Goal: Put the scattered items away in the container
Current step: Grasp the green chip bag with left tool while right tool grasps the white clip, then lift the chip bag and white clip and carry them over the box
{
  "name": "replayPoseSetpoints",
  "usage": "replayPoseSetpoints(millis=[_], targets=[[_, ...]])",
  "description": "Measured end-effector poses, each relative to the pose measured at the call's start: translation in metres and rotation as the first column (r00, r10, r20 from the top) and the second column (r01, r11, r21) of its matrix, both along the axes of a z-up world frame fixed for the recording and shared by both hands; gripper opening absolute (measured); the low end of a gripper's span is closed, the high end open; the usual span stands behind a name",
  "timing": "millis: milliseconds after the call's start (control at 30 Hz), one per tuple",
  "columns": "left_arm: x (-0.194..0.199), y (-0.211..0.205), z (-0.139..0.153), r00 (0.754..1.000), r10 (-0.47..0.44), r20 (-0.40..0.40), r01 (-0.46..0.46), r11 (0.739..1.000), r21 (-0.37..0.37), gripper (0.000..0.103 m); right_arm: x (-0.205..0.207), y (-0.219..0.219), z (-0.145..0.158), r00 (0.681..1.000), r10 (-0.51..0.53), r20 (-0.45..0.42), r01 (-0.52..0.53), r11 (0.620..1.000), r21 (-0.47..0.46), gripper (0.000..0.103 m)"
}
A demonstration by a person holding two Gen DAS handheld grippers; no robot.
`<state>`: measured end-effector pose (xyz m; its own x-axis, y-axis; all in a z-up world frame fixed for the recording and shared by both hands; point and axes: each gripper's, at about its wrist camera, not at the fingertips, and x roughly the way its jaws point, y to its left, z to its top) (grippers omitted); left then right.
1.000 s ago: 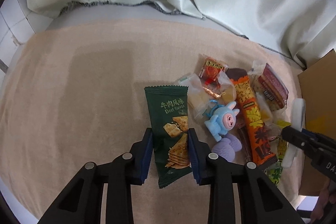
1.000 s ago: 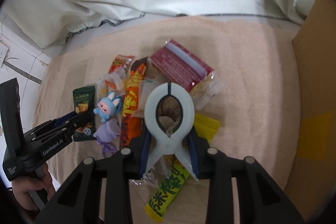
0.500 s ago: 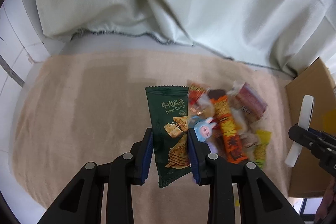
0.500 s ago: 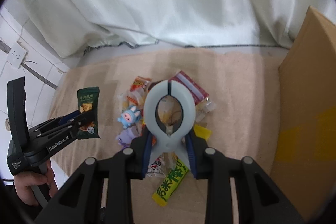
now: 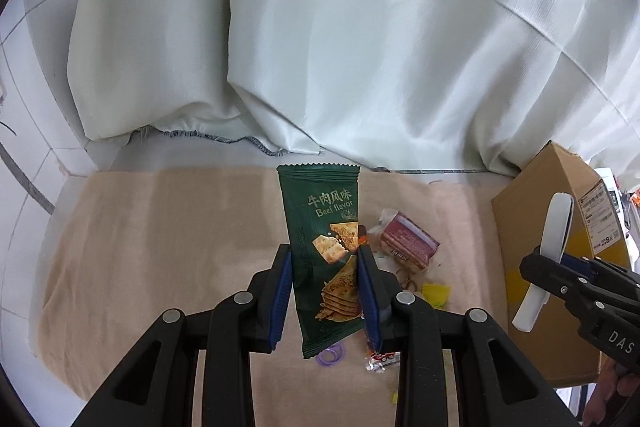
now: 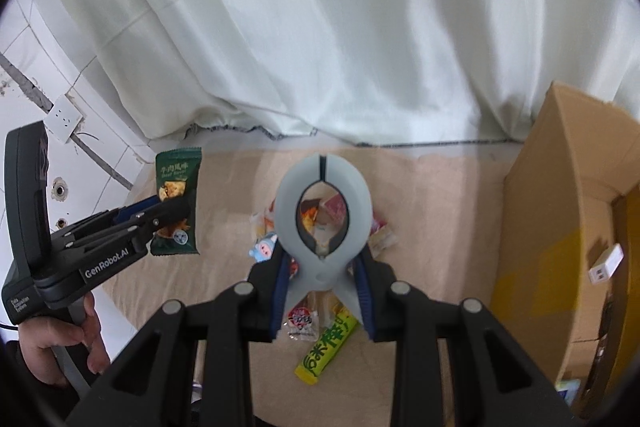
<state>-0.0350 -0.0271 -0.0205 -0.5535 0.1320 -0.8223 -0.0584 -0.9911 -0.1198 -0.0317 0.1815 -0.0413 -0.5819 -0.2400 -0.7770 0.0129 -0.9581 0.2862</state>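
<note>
Both claws loaded, raised above the tan cloth-covered tabletop.

Left claw [image 5: 326,291] pinches a glossy dark-green packet [image 5: 324,251] printed "Beef flavor". Right claw [image 6: 322,287] pinches a smooth grey spring clamp [image 6: 322,217] by its handles. Corrugated cardboard box [image 6: 560,227] stands at the tabletop's right edge.

A dark green foil cracker packet [image 5: 324,255] hangs upright above the beige cloth. A pale grey plastic spring clamp [image 6: 323,223] is held aloft, jaws up. Remaining snack wrappers [image 6: 320,323] lie scattered beside the open brown cardboard box [image 6: 560,247].
</note>
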Motion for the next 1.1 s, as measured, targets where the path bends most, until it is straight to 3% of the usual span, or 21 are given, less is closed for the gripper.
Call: replayPoseSetpoints(millis=[667, 1100], targets=[[0.004, 0.016, 0.021, 0.999, -0.023, -0.034, 0.021, 0.999, -0.035, 0.032, 0.008, 0.018, 0.011, 0.999, -0.021, -0.046, 0.020, 1.000, -0.020, 0.035], [-0.008, 0.088, 0.062, 0.981, -0.157, -0.111, 0.156, 0.988, -0.019, 0.032, 0.032, 0.078, 0.039, 0.983, -0.147, -0.109, 0.148, 0.989, 0.000, 0.035]])
